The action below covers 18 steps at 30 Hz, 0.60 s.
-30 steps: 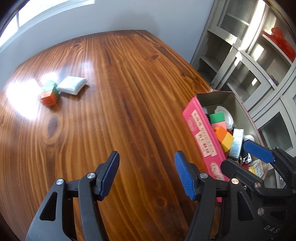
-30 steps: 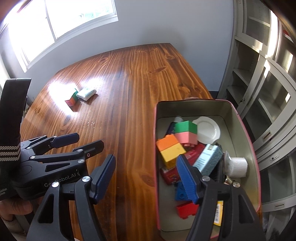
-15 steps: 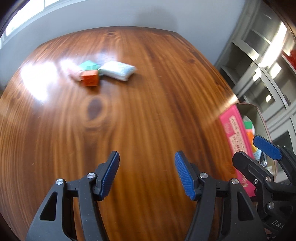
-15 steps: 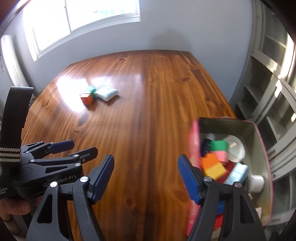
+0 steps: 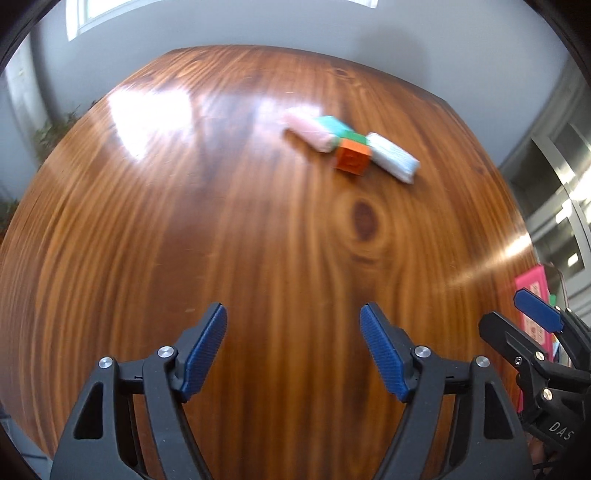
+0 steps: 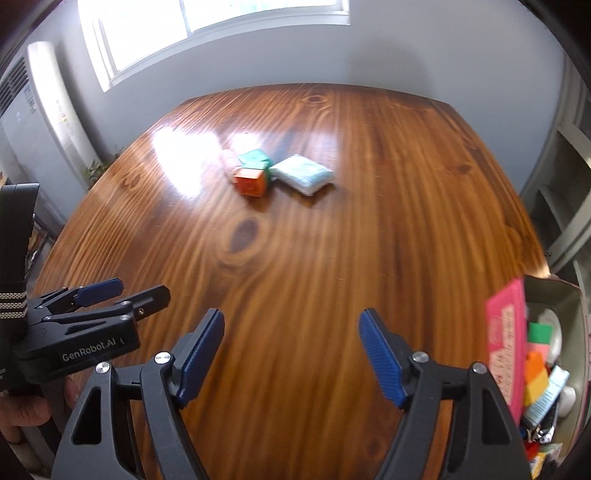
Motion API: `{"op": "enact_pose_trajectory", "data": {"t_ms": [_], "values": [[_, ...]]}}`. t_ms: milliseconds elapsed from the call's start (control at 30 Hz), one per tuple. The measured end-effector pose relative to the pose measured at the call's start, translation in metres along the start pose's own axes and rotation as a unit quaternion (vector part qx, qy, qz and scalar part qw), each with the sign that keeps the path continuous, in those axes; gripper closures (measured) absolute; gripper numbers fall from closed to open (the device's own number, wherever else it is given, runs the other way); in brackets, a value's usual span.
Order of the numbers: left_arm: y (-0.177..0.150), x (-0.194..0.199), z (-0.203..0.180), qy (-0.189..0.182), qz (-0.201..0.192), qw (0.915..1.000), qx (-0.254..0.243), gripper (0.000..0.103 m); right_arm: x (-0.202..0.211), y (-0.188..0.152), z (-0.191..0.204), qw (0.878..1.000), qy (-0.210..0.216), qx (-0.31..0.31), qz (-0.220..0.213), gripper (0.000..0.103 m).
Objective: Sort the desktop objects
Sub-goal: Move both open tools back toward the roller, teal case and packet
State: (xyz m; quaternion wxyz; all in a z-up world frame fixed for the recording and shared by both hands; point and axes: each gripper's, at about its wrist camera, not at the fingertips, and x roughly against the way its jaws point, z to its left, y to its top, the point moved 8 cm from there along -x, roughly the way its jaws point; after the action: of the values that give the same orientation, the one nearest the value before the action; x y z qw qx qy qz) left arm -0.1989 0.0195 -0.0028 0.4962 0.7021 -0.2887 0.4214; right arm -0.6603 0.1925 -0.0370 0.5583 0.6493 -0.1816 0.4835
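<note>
On the far part of the wooden table [image 5: 221, 240] lie an orange-and-green block [image 5: 352, 155], a teal block [image 5: 332, 125], a pale pink packet [image 5: 308, 131] and a light blue-white packet [image 5: 394, 161]. The right wrist view shows the orange block [image 6: 251, 181], the teal block [image 6: 254, 158] and the blue-white packet [image 6: 303, 173]. My left gripper [image 5: 293, 347] hangs over bare wood, its jaws opening with nothing between them. My right gripper [image 6: 291, 347] is likewise opening and empty, well short of the cluster. The left gripper [image 6: 122, 295] appears at the left of the right wrist view.
A pink-sided tin [image 6: 506, 339] holding several blocks and small packages sits at the table's right edge, also seen as the pink tin [image 5: 532, 295]. Grey shelving [image 6: 569, 192] stands at the right, an air conditioner [image 6: 40, 122] and a window [image 6: 221, 29] behind.
Both grippers have swung left, away from the tin and toward the cluster of blocks and packets, which now sits nearer the middle of each view. Both pairs of jaws stand wider.
</note>
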Motion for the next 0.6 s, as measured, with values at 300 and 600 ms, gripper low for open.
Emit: {"op": "enact_pose_trajectory", "data": {"t_ms": [300, 600], "values": [[0.008, -0.011, 0.022, 0.0, 0.014, 0.9999, 0.005, 0.025, -0.023, -0.001, 0.012, 0.999, -0.004, -0.016, 0.031, 0.024], [0.043, -0.043, -0.005, -0.026, 0.028, 0.9983, -0.045, 0.025, -0.03, -0.004, -0.022, 0.996, -0.036, -0.077, 0.039, 0.024]]}}
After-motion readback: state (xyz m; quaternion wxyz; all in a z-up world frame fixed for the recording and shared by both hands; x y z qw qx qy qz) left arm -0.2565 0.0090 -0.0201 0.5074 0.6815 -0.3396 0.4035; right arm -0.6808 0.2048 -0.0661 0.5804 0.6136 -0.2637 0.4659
